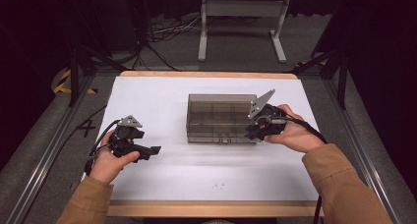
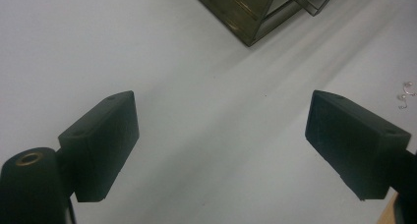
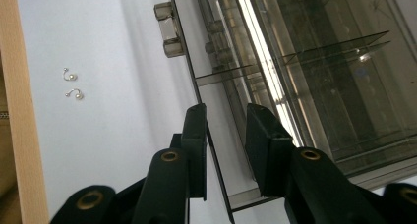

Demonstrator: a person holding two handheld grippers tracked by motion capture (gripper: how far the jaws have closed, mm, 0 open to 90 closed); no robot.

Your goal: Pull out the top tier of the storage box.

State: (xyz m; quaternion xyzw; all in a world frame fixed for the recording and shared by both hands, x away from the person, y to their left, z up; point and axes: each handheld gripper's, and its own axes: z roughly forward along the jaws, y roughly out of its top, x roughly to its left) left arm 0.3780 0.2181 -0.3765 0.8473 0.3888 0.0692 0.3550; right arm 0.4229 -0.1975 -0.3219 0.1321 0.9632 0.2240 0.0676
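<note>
Smoked-clear plastic organizer box (image 1: 221,118) sits right of centre on the white table (image 1: 162,175), long side running 9 to 3 o'clock. Translucent grey-brown walls with thin clear dividers inside that split it into compartments. Small latch block (image 3: 168,28) at the middle of the front wall, facing 6 o'clock toward the person. In the right gripper view the walls catch a bright streak of light and the dividers (image 3: 334,44) show as thin panes. Whether anything lies in the compartments cannot be told.

Right gripper (image 1: 255,130) is at the box's 4 o'clock corner, grey three-cornered plate tilted up over the box. In the right gripper view its jaws straddle the thin front wall (image 3: 219,170), one jaw outside, one inside. Narrow gap, and the wall runs between the pads with daylight on both sides, so released, not clenched on it.

Left gripper (image 1: 153,151) is well apart from the box, at about 8 o'clock from it, held low over bare table. Jaws wide apart, nothing between them: released. The left gripper view shows a box corner (image 2: 251,35) far off at 12 o'clock.

Two small pearl earrings (image 3: 72,85) lie near the table's wooden front edge (image 1: 211,208), at roughly 6 o'clock from the box, close together, well apart from both grippers.
</note>
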